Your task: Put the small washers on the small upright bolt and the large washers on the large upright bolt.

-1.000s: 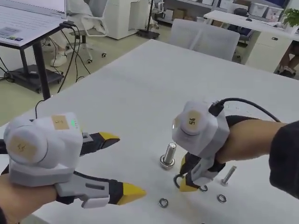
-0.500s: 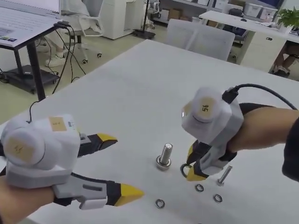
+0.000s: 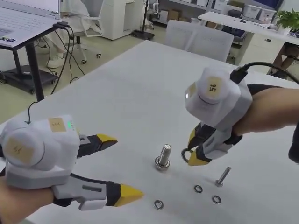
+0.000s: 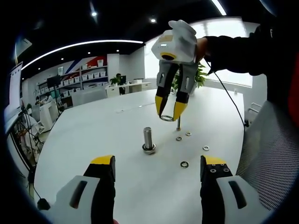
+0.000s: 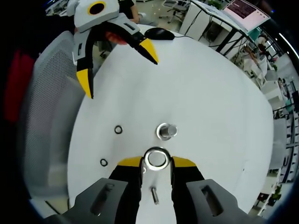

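**Right tongs (image 3: 192, 157) pinching a large washer (image 3: 186, 154), not over the bolt yet**

The large upright bolt (image 3: 163, 157) stands mid-table (image 3: 140, 84), and the washer hangs in the air near its top, at its 3 o'clock. It's a thin steel ring, so I'd guess light, stiff and slippery. The edge grip across the rim looks right, since it keeps the hole free. Left tongs (image 3: 120, 164) are spread wide with nothing in them. Head view gives the height. Right gripper view looks down through the ring, bolt top at its 12 o'clock, just beside and not lined up. Left gripper view picks up loose small washers (image 4: 184, 164) around the small bolt (image 4: 178, 123).
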Demonstrator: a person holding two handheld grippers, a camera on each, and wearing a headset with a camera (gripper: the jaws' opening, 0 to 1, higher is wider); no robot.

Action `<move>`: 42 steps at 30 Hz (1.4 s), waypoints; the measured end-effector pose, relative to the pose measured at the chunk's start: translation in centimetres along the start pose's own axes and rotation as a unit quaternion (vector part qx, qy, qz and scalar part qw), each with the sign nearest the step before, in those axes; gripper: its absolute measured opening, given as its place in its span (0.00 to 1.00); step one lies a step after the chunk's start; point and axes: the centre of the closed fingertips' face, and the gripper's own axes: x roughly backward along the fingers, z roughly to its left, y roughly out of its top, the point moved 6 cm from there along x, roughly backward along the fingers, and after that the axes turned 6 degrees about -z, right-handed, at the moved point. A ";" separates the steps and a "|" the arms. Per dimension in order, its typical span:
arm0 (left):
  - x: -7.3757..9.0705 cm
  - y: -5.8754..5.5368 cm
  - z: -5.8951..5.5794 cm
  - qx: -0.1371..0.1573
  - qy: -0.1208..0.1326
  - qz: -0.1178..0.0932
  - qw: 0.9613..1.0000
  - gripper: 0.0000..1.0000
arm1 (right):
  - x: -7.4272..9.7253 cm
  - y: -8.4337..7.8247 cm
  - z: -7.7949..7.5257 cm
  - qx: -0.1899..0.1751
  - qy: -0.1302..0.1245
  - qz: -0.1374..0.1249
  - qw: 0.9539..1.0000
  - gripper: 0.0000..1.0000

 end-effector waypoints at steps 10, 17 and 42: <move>0.1 -0.1 0.1 0.001 0.002 -0.002 1.000 0.74 | 0.0 1.8 -0.8 0.024 -0.001 -0.005 1.000 0.24; 0.1 -0.3 0.0 0.002 0.004 -0.002 1.000 0.74 | -0.3 2.8 -1.5 0.037 0.001 -0.003 0.999 0.24; 0.7 -0.9 -0.1 0.010 0.010 0.000 1.000 0.73 | -3.5 3.4 -1.6 0.041 0.035 0.022 0.998 0.24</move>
